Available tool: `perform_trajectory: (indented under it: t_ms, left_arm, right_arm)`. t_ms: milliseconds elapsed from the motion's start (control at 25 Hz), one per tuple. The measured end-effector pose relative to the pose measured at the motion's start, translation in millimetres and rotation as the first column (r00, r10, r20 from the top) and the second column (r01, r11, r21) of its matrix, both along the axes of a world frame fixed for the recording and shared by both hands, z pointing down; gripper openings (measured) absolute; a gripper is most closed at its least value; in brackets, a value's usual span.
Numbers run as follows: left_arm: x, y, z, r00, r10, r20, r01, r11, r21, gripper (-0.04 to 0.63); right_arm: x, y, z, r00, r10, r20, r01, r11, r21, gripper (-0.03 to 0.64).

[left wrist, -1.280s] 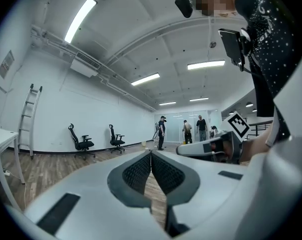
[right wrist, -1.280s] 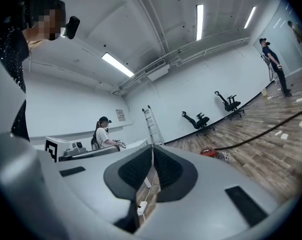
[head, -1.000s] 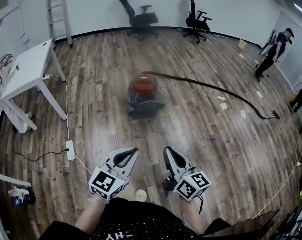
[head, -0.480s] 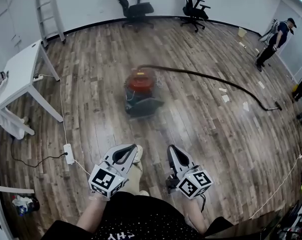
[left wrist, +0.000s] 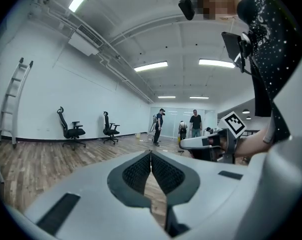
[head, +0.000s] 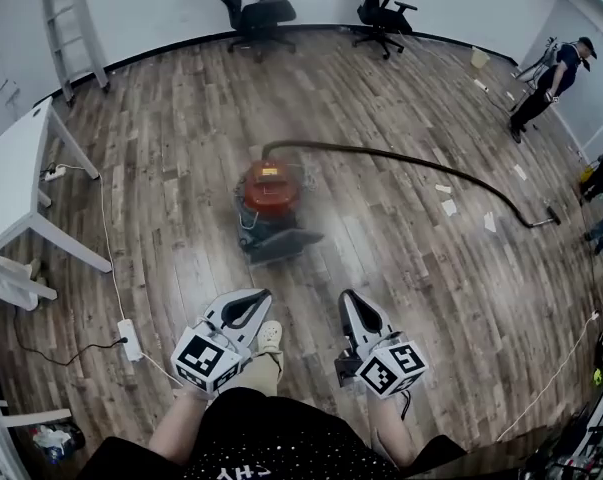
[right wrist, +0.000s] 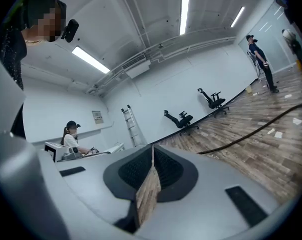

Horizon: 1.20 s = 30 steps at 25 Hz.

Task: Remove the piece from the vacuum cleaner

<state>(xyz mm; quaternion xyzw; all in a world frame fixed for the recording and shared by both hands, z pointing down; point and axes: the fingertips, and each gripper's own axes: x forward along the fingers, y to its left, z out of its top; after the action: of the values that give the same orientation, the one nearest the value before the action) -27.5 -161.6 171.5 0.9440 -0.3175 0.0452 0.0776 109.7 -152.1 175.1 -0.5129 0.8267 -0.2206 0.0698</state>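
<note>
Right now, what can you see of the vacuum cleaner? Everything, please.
It's a canister vacuum cleaner, slightly blurred, with a round red-orange top on a wider dark base, plastic by the look. It stands upright on the wood floor mid-room. A long dark hose leaves its far side and curves right along the floor to a nozzle end. Only the floor touches it.

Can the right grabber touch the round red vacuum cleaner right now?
Probably not yet. The right gripper is shut and held short of the round red vacuum cleaner; only wooden floor lies between, so stepping closer should do.
</note>
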Motion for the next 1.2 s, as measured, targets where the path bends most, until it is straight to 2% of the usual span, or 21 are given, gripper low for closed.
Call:
perform_trajectory:
  t_ms: [280, 480, 680, 960, 1040, 1200]
  left_arm:
    - [-7.7, -112.8, 6.7, 0.999, 0.043, -0.022, -0.042, 0.998, 0.041, 0.012]
    - [-10.5, -169.5, 33.2, 0.998, 0.06, -0.029, -0.058, 0.997, 0.048, 0.012]
    - [-5.1, -202.4, 71.2, 0.998, 0.063, -0.018, -0.063, 0.998, 0.022, 0.012]
    - [6.2, -228.2, 165.2, 0.999, 0.053, 0.004, -0.053, 0.999, 0.007, 0.012]
    - [10.7, -232.3, 195.8, 0.998, 0.056, 0.011, -0.056, 0.998, 0.019, 0.012]
    - [4.8, -246.2, 259.8, 1.0, -0.018, -0.024, 0.019, 1.0, 0.013, 0.013]
  right_arm:
    - [5.5, -107.7, 18.5, 1.0, 0.022, -0.001, -0.022, 0.997, -0.073, 0.012]
    - [17.0, -165.1, 32.2, 0.999, 0.032, 0.021, -0.031, 0.998, -0.053, 0.012]
    - [38.8, -209.8, 60.7, 0.999, 0.048, -0.012, -0.049, 0.998, -0.027, 0.012]
    - [60.6, -255.3, 151.4, 0.991, 0.063, -0.117, -0.059, 0.997, 0.045, 0.012]
    - [67.1, -263.1, 188.1, 0.992, 0.061, -0.11, -0.057, 0.998, 0.036, 0.012]
    - [73.8, -273.8, 266.8, 0.995, 0.044, -0.095, -0.043, 0.999, 0.018, 0.012]
